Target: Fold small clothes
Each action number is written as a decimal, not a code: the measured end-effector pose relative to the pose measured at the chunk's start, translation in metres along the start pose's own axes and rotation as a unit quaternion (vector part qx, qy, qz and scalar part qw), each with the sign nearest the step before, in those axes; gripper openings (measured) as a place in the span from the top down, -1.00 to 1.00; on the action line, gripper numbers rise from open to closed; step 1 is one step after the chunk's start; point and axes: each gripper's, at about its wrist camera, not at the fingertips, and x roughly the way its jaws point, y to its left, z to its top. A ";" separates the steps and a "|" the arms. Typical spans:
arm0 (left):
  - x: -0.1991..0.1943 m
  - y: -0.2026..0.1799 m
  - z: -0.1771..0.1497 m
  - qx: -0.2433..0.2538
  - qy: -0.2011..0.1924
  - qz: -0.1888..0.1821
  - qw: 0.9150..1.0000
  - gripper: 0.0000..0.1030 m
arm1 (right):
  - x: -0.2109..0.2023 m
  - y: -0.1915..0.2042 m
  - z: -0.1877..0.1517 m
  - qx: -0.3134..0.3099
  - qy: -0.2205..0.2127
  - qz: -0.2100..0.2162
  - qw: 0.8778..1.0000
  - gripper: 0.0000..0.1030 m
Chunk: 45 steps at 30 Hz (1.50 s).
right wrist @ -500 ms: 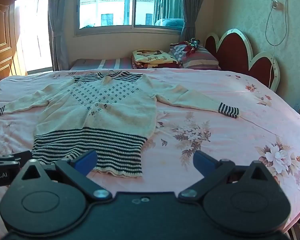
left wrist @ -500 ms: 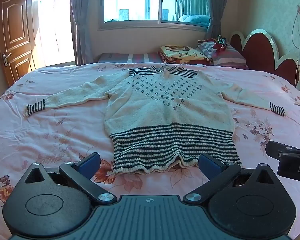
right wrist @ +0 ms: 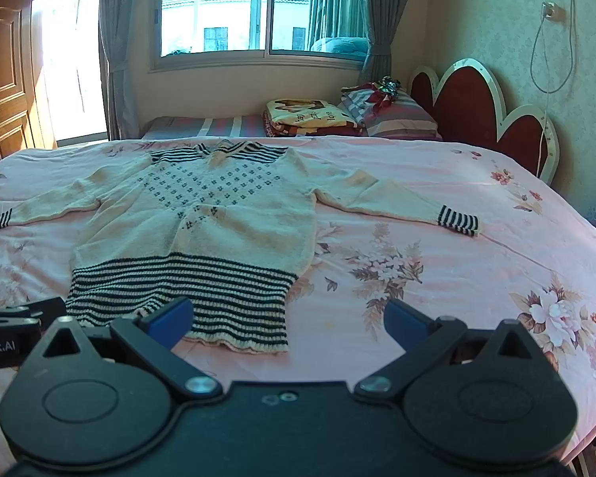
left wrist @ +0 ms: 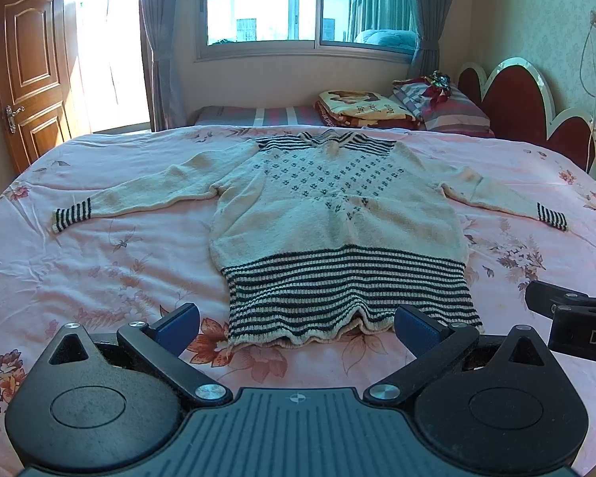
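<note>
A cream knit sweater (left wrist: 333, 218) with dark stripes on hem, cuffs and collar lies flat on the pink floral bed sheet (left wrist: 99, 262), both sleeves spread out. It also shows in the right wrist view (right wrist: 202, 230). My left gripper (left wrist: 298, 328) is open and empty, held just in front of the striped hem. My right gripper (right wrist: 288, 324) is open and empty, in front of the hem's right corner. The right gripper's body shows at the right edge of the left wrist view (left wrist: 572, 318).
Folded blankets (left wrist: 361, 109) and a striped pillow (left wrist: 453, 113) lie at the far side by the red headboard (left wrist: 524, 111). A wooden door (left wrist: 28, 79) stands at the left. A window (left wrist: 298, 4) is behind the bed.
</note>
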 end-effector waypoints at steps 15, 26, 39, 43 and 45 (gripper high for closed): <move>0.001 0.000 -0.001 -0.005 0.017 0.000 1.000 -1.00 | 0.000 0.000 0.000 -0.001 -0.001 0.001 1.000 -0.98; 0.003 0.000 -0.004 -0.012 0.019 -0.003 1.000 -1.00 | 0.000 0.001 -0.001 -0.001 0.001 0.001 1.000 -0.98; 0.008 0.001 -0.004 -0.027 0.030 -0.010 0.999 -1.00 | 0.004 -0.001 -0.004 -0.002 0.007 0.003 1.000 -0.98; 0.012 0.000 -0.003 -0.026 0.030 -0.028 0.999 -1.00 | 0.008 -0.006 -0.002 0.008 0.010 0.005 1.000 -0.98; 0.016 0.002 -0.001 -0.040 0.033 -0.058 0.997 -1.00 | 0.012 -0.014 0.001 0.020 0.010 0.008 1.000 -0.98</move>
